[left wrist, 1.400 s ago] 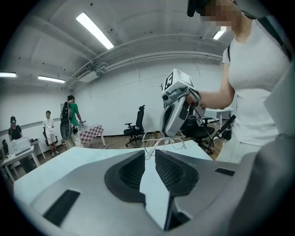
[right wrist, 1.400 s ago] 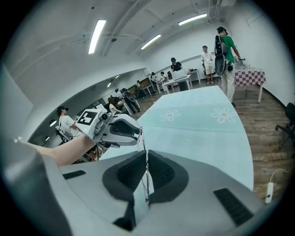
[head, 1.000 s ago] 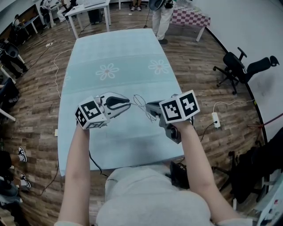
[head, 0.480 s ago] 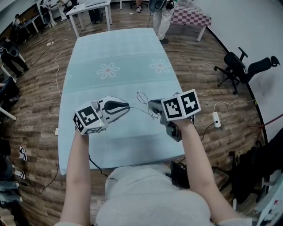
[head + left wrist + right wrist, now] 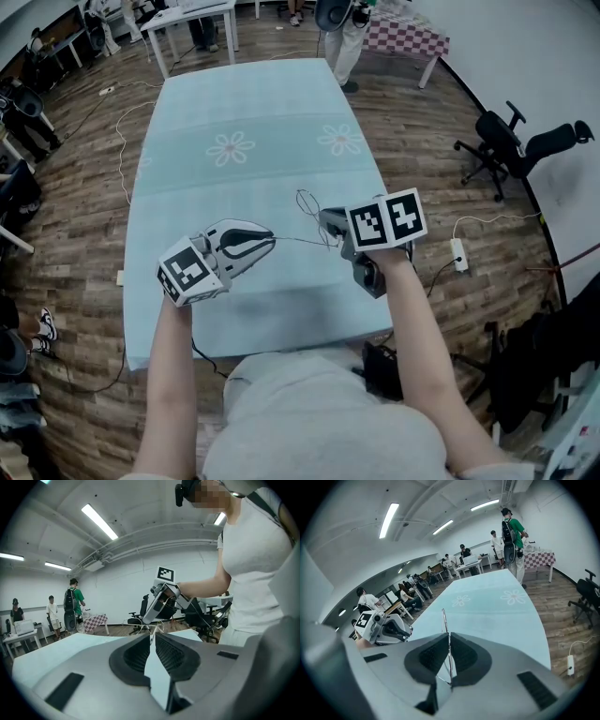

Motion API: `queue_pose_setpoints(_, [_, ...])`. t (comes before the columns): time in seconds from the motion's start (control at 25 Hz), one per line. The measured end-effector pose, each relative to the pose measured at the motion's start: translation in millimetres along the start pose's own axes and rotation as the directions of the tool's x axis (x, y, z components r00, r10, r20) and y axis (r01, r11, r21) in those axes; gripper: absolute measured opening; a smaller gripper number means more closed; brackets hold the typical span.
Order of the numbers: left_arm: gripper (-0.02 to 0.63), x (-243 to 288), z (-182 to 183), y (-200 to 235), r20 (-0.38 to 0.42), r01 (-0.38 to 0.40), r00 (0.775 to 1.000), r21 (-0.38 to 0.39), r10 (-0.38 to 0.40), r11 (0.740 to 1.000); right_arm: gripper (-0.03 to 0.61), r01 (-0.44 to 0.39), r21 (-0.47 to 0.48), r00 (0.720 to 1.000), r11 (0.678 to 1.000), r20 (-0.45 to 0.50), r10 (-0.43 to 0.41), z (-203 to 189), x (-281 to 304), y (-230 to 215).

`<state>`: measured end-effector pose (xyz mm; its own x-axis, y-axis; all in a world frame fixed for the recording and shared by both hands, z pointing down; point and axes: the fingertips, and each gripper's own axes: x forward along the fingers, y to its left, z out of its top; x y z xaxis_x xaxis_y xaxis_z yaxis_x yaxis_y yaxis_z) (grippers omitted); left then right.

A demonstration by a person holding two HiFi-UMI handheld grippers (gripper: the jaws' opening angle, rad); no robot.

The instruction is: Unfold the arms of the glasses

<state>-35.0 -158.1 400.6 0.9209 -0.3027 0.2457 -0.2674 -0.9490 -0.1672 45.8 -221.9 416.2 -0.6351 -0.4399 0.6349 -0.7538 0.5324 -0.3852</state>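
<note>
Above the pale blue table (image 5: 244,103), the right gripper (image 5: 326,225) has its jaws pressed together on the rim of the wire-framed glasses (image 5: 307,202), while the left gripper (image 5: 272,240), its jaws nearly touching, pinches the tip of one thin arm (image 5: 300,241) stretched between the two grippers.

- Far half of the table (image 5: 244,103) is bare; free passage above it.
- Gap between left gripper (image 5: 272,240) and right gripper (image 5: 324,223) is crossed by the thin wire glasses (image 5: 302,242).
- Near table strip is bare.
- Office chair (image 5: 497,141) stands to the right, well apart.
</note>
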Motion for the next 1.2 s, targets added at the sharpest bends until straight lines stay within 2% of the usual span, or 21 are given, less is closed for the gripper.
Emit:
queue_pose_setpoints(0.32, [0.044,-4.5,-0.5,-19.9,0.023,-0.020,1.000,0.024,0.019,1.000,0.017,0.027,0.024,0.999,0.999,0.025,-0.027,4.2,0.6,-5.3])
queue_pose_setpoints(0.96, [0.046,1.2,3.2,-55.0,0.062,0.074,0.995,-0.029,-0.072,0.997,0.017,0.064,0.067,0.996,0.996,0.061,-0.068,7.5,0.3,-15.0])
queue_pose_setpoints(1.16, [0.049,1.1,0.7,-49.6,0.064,0.038,0.997,-0.039,-0.035,0.999,0.018,0.058,0.058,0.997,0.997,0.049,-0.061,5.3,1.0,-15.6])
queue_pose_setpoints(1.2, [0.067,0.4,0.2,-47.6,0.065,0.029,0.998,-0.038,-0.026,0.999,0.018,0.056,0.056,0.997,0.997,0.046,-0.059,4.5,1.2,-15.3])
